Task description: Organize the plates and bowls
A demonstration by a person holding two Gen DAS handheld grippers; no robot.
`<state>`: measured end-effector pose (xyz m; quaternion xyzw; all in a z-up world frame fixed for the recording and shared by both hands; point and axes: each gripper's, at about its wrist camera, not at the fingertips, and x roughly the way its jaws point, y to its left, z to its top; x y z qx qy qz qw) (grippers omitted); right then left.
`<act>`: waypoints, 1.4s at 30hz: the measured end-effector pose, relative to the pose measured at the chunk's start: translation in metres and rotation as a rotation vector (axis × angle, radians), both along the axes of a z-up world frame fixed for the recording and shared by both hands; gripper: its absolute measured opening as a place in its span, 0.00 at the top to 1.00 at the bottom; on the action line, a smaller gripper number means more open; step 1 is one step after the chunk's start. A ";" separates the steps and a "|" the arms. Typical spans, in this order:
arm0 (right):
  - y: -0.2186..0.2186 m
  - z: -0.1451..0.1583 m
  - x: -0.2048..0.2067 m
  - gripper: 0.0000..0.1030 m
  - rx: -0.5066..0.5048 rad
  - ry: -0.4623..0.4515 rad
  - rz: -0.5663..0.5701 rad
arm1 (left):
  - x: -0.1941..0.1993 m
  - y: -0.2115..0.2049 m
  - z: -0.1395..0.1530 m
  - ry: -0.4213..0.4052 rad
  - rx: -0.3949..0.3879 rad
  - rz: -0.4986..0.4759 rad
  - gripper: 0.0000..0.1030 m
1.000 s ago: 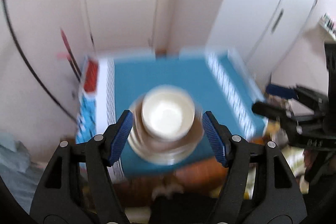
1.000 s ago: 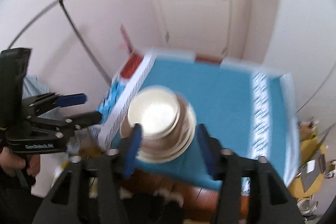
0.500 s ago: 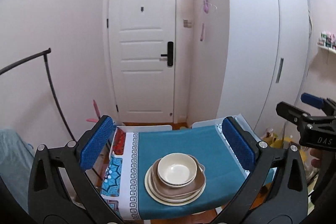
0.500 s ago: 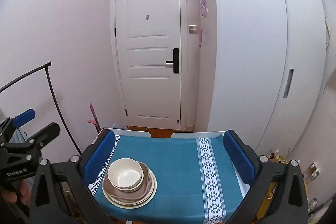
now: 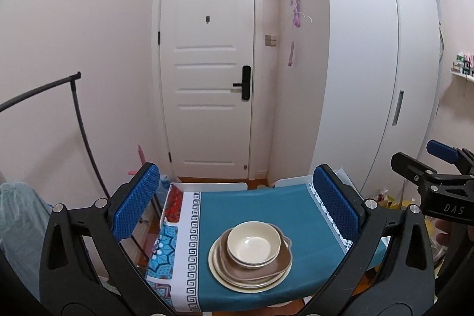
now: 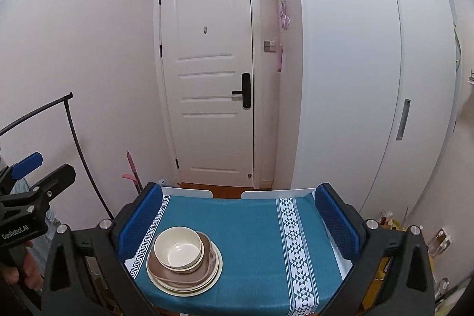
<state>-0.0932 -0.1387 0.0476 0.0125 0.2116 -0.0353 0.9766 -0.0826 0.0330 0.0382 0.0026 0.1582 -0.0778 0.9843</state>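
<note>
A: Low in the centre of our left wrist view we have the stack: a cream bowl [image 5: 253, 245] nested in a brown dish [image 5: 254, 262], that on a cream plate [image 5: 250, 282], all on the teal tablecloth [image 5: 260, 206]. In our right wrist view the same stack sits lower left.

B: And our tongs?

A: Both spread wide and holding nothing. The left gripper [image 5: 237, 208] frames the stack, well clear of it; the right gripper [image 6: 238, 221] does too.

B: What can't we make out?

A: How many plates lie under the brown dish: their rims overlap. The table's near edge is cut off by the frame. At the right edge of the left view, the other gripper shows only in part.
</note>
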 end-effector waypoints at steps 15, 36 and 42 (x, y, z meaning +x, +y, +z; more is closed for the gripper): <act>0.001 0.002 -0.001 0.01 0.006 0.000 -0.007 | -0.005 -0.002 0.003 -0.016 0.019 0.013 0.00; 0.000 0.000 0.002 0.01 0.014 0.009 -0.025 | 0.000 -0.002 0.002 -0.024 0.028 0.018 0.00; -0.001 0.000 0.004 0.01 0.014 0.013 -0.027 | 0.001 -0.002 0.000 -0.023 0.031 0.018 0.00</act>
